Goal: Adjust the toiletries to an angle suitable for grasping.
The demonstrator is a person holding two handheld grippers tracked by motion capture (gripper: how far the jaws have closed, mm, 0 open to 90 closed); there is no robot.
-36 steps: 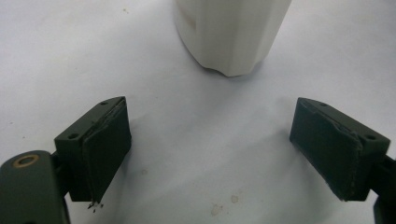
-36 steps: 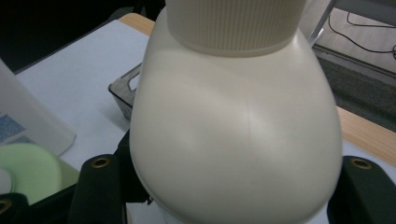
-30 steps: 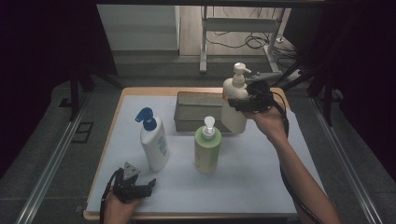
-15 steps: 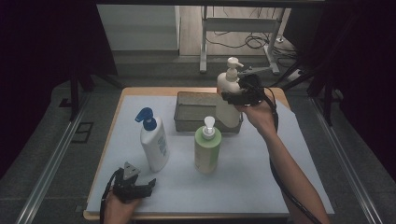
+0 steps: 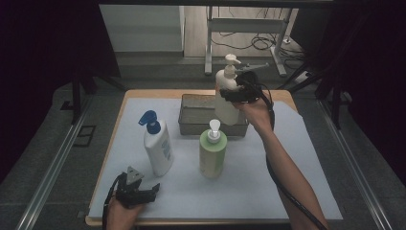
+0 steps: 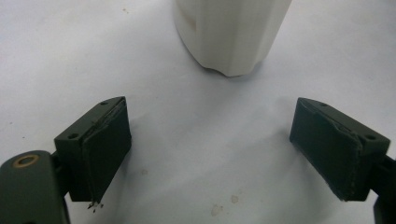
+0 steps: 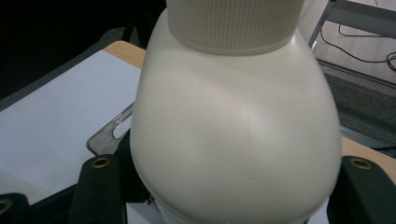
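Note:
My right gripper (image 5: 235, 94) is shut on a cream pump bottle (image 5: 226, 98), which hangs upright above the grey metal tray (image 5: 191, 115) at the back of the table. In the right gripper view the cream pump bottle (image 7: 236, 126) bulges between the two jaws, and a corner of the tray (image 7: 109, 133) shows behind it. My left gripper (image 5: 140, 190) rests near the table's front edge, open, jaws wide apart in the left gripper view (image 6: 229, 154). Just ahead of it stands a white bottle with a blue pump (image 5: 157, 143); its base (image 6: 231, 32) is close to the jaws.
A green pump bottle (image 5: 213, 151) stands in the middle of the white mat (image 5: 287, 167), in front of the tray. The table's wooden rim (image 5: 158, 93) borders the mat. Behind the table are metal legs and cables (image 5: 249, 43) on the floor.
My right hand has carried the cream bottle leftward, from beside the tray's right end to above the tray. The left gripper has stayed put.

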